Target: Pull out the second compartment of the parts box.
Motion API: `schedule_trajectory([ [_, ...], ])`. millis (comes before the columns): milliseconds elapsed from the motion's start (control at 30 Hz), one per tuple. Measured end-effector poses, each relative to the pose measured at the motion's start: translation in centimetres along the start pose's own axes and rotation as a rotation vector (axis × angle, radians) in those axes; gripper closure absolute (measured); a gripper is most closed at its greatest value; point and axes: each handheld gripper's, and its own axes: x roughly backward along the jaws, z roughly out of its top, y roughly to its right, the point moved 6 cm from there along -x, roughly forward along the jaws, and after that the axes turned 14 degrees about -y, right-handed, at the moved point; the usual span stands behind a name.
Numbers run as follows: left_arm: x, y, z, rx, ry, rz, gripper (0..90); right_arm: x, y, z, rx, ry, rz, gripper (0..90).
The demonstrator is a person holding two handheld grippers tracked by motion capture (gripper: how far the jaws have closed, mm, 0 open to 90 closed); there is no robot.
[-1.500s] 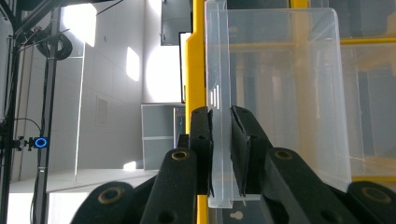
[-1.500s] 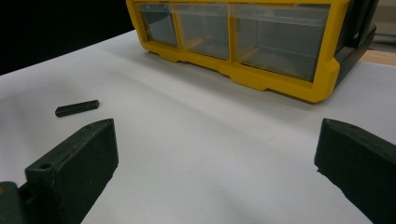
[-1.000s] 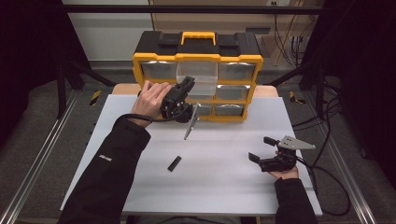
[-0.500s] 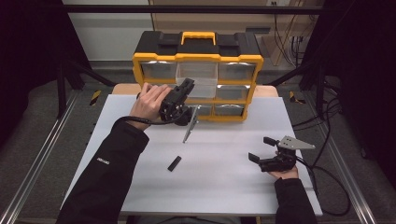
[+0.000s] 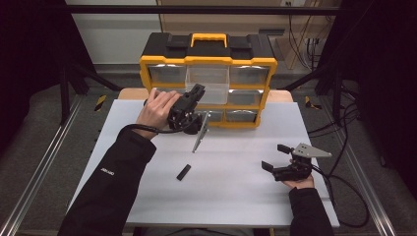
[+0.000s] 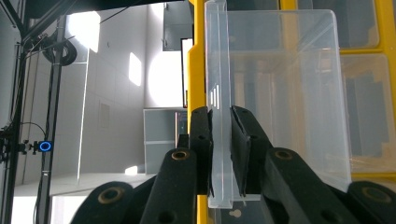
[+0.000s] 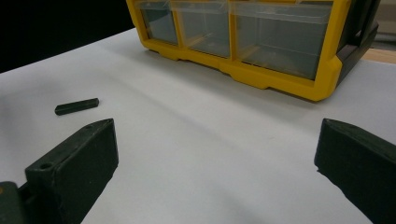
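A yellow and black organizer [image 5: 206, 61] with clear drawers stands at the back of the white table [image 5: 236, 196]. Its top middle clear drawer [image 5: 209, 81] sticks out from the front. My left gripper [image 5: 199, 89] is shut on that drawer's front lip; in the left gripper view the jaws pinch the clear plastic wall [image 6: 219, 114]. My right gripper [image 5: 275, 156] rests low at the table's right, open, with nothing between its jaws [image 7: 219, 140]. A small black bar [image 5: 183, 172] lies on the table, off to the left in the right gripper view [image 7: 77, 106].
A slim grey rod-like thing [image 5: 199, 133] lies slanted on the table just in front of the organizer's [image 7: 280, 84] lower drawers. Cables trail off the table's right side [image 5: 344, 182]. Dark frame posts stand to the left and right.
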Motion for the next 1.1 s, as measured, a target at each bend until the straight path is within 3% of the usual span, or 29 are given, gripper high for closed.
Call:
schedule_trajectory([
  [400,0.0,0.1,0.1,0.005,0.004,-0.008,77.8,0.0,0.0,0.0,0.0,-0.004,0.001,0.2],
  [633,0.0,-0.1,0.1,0.034,0.001,-0.03,76.9,0.0,0.0,0.0,0.0,-0.004,0.001,0.2],
  [833,0.0,-0.4,0.1,0.093,0.005,-0.092,72.6,-0.1,0.0,0.0,0.0,-0.003,0.0,0.2],
  [1100,0.0,-0.9,0.0,0.234,-0.012,-0.175,58.9,0.0,0.0,0.0,-0.003,-0.002,0.001,0.2],
])
